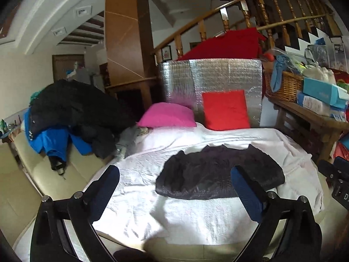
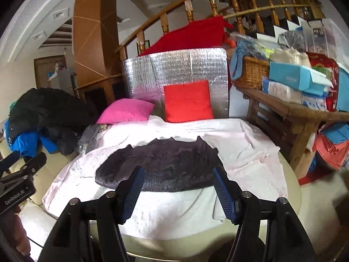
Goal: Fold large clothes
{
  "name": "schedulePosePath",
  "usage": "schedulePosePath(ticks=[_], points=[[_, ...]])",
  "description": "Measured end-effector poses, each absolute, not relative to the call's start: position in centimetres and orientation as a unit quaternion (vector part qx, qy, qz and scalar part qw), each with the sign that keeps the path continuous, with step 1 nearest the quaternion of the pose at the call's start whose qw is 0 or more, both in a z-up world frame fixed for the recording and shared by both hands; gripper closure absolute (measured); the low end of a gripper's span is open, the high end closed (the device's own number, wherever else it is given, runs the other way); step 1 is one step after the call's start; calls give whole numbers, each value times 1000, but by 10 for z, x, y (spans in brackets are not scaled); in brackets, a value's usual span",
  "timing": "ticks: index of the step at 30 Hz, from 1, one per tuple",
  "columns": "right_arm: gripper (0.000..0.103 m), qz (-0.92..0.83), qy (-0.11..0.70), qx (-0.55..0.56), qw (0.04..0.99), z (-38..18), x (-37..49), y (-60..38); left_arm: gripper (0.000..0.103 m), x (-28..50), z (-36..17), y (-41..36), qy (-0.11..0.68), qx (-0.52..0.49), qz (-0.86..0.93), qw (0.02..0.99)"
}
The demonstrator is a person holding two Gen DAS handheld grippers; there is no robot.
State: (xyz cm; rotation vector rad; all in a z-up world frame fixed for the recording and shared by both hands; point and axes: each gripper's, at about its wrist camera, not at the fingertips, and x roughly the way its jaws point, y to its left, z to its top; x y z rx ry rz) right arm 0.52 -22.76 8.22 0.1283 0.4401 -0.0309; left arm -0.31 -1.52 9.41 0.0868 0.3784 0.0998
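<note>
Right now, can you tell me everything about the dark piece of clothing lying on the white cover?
The dark garment is blackish-grey with a slight sheen, maybe quilted or padded fabric. It lies flat, already folded into a wide, rounded rectangle, with small points sticking up along its far edge. It rests on the white cover, near the middle, in front of the pink and red cushions. Only the cover touches it: both grippers are open and empty, held back from it.
</note>
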Motion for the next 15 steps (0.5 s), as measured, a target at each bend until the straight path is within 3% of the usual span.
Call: schedulePosePath(ticks=[15], points=[[34, -14, 203, 44, 978, 101, -22, -190, 0, -46, 125, 5, 139, 30, 66, 988]])
